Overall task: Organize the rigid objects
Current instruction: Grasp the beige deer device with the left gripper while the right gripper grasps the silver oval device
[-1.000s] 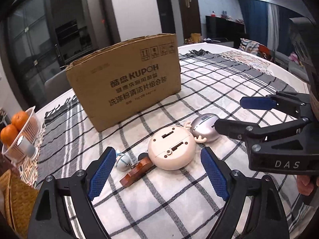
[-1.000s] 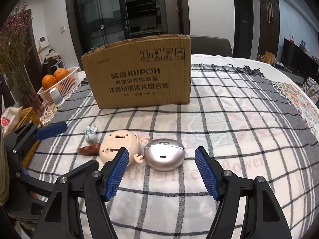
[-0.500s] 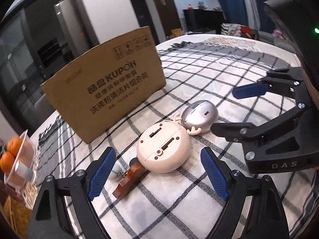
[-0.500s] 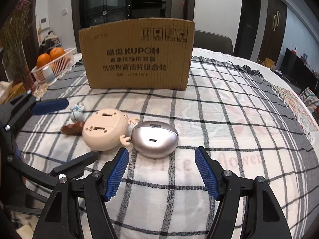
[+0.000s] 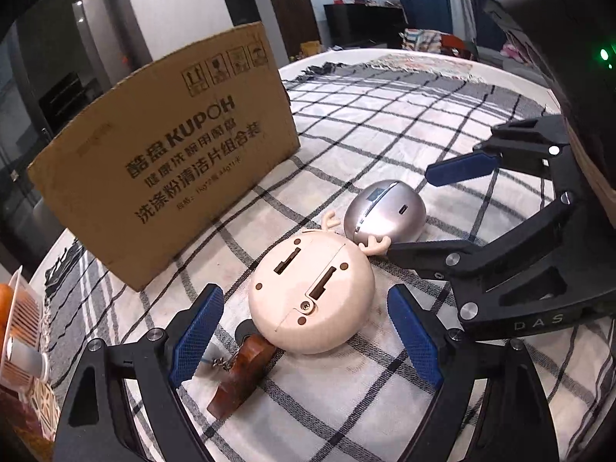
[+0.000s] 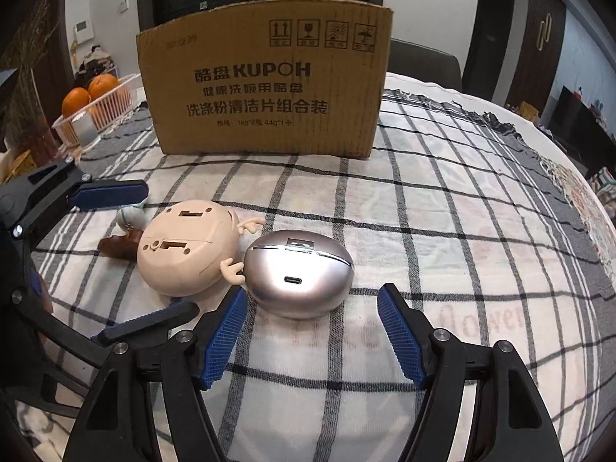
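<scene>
You see a white basket point(image 6: 111, 109) holding oranges point(image 6: 89, 92) at the far left of your counter point(image 6: 481, 231), on its checked cloth.

Between the right gripper's point(image 6: 312, 337) ribbed blue pads lies a glossy metallic-silver case point(image 6: 299, 274), left of it a matt beige plastic toy point(image 6: 186, 250), beyond both a corrugated cardboard box point(image 6: 265, 81), all on woven checked cloth point(image 6: 442, 231).

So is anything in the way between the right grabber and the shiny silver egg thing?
No. The right gripper is open, and only bare checked tablecloth lies between it and the silver case. The beige toy touches the case's left side, not its front.
</scene>
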{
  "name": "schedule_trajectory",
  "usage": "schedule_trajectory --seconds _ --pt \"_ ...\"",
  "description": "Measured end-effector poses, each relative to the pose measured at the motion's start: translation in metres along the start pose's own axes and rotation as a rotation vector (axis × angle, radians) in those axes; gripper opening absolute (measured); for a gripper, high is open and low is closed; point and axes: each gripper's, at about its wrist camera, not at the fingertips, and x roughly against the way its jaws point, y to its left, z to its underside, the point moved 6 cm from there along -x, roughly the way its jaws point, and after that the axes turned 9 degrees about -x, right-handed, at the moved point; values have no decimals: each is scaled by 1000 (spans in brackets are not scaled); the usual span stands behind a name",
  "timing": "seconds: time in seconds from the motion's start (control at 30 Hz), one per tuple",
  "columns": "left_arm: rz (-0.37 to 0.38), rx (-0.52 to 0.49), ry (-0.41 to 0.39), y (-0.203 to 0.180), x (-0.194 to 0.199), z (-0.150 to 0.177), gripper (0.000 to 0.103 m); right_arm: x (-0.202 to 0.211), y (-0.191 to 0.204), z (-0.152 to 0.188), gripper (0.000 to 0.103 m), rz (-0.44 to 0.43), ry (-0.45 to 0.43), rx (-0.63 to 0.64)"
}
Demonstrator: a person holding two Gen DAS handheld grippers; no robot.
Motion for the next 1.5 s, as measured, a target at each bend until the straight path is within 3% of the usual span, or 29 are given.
schedule_trajectory --seconds 0.3,0.6,0.77,1.07,1.5 --pt "52 14 25 9 -20 -2 86 -11 6 -10 71 2 10 64" --pt "99 50 37 11 -31 -8 76 -20 0 -20 70 -27 1 48" --pt "116 71 41 9 -34 -11 73 -21 -2 -20 60 -51 -2 22" --pt "105 128 57 11 -34 -9 73 -18 -8 -19 60 -31 -16 -3" --pt "-18 324 69 27 -14 -6 73 -4 -24 -26 59 -3 -44 -91"
